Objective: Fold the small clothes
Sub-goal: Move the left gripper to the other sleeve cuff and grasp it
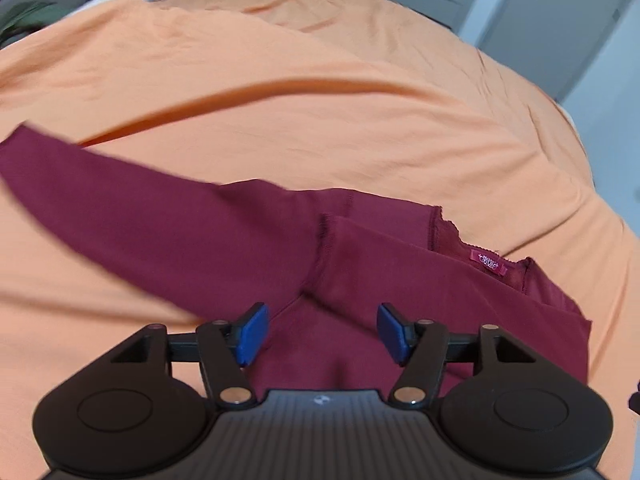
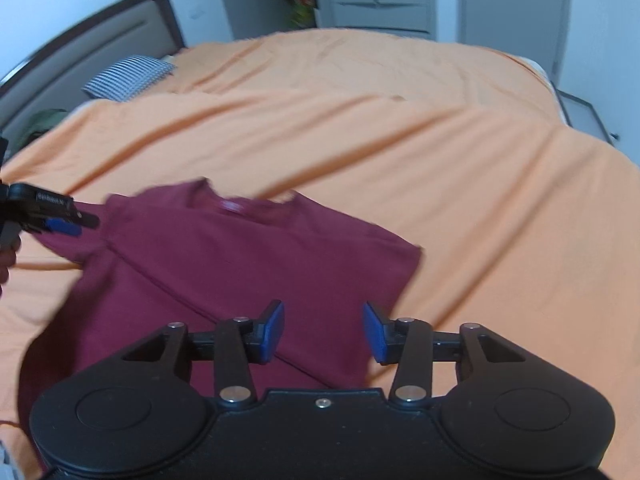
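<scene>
A dark red long-sleeved top [image 1: 248,248] lies on the orange bedspread [image 1: 320,100], one sleeve stretched out to the left and its neck label [image 1: 490,263] showing at the right. My left gripper [image 1: 320,330] hovers above it, open, with nothing between its blue pads [image 1: 253,332]. In the right wrist view the same top [image 2: 248,264] lies partly folded with its right side turned in. My right gripper [image 2: 323,330] is open above its near edge, holding nothing. The left gripper [image 2: 60,220] shows at the far left over the sleeve.
The orange bedspread [image 2: 400,140] covers the whole bed, with long wrinkles. A checked pillow [image 2: 124,76] lies by the headboard [image 2: 80,48] at the back left. Grey cupboards and a door [image 2: 512,0] stand beyond the bed. A person's hand [image 2: 6,256] is at the left edge.
</scene>
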